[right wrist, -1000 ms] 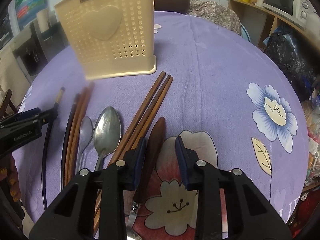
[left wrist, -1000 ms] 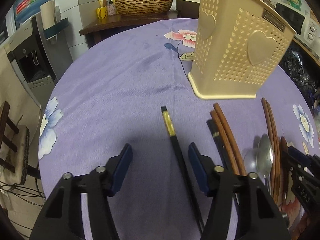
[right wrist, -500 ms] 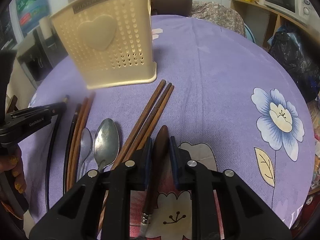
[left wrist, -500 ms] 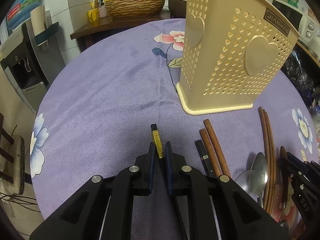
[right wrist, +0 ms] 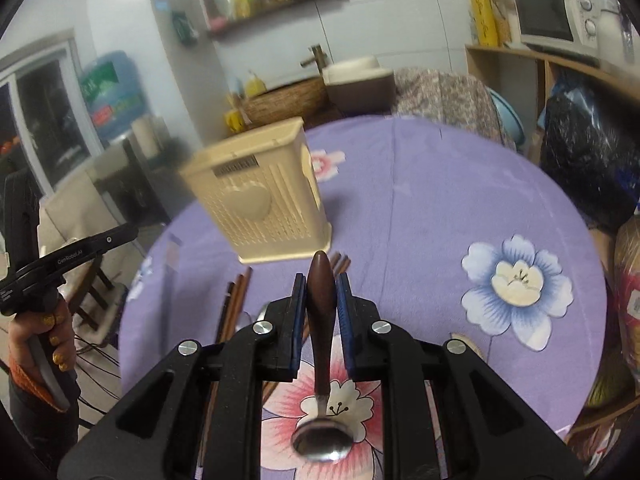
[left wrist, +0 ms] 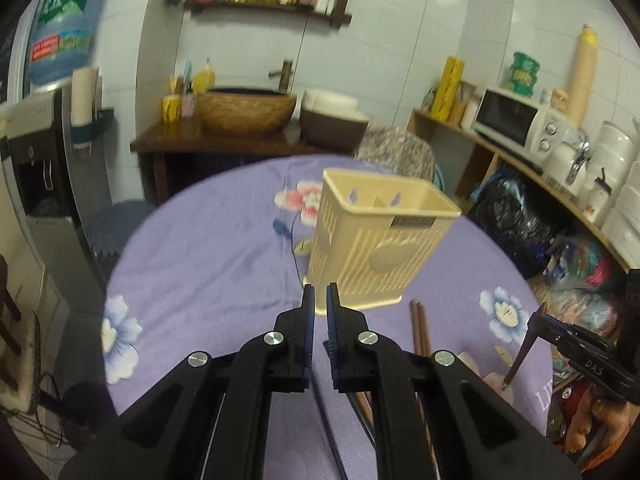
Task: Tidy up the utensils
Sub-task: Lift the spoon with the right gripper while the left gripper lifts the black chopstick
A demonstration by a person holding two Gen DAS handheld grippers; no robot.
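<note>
A: What takes up most of the scene?
B: A round table (left wrist: 208, 248) under a purple flowered cloth. The cream perforated utensil holder (left wrist: 380, 248) stands upright toward its far side, its top open.

A: And the grippers?
B: Both are held above the cloth. The left gripper (left wrist: 318, 292) has its jaws drawn to a thin slit, and a black chopstick (left wrist: 326, 412) runs back from between the pads toward the camera. The right gripper (right wrist: 321, 280) is clamped on the brown handle of a spoon (right wrist: 320, 340). The handle tip pokes out past the fingertips toward the holder, and the metal bowl hangs near the lens.

A: Anything left on the table?
B: Brown chopsticks (left wrist: 418, 320) lie just near of the holder's base, with more half hidden behind the fingers.
</note>
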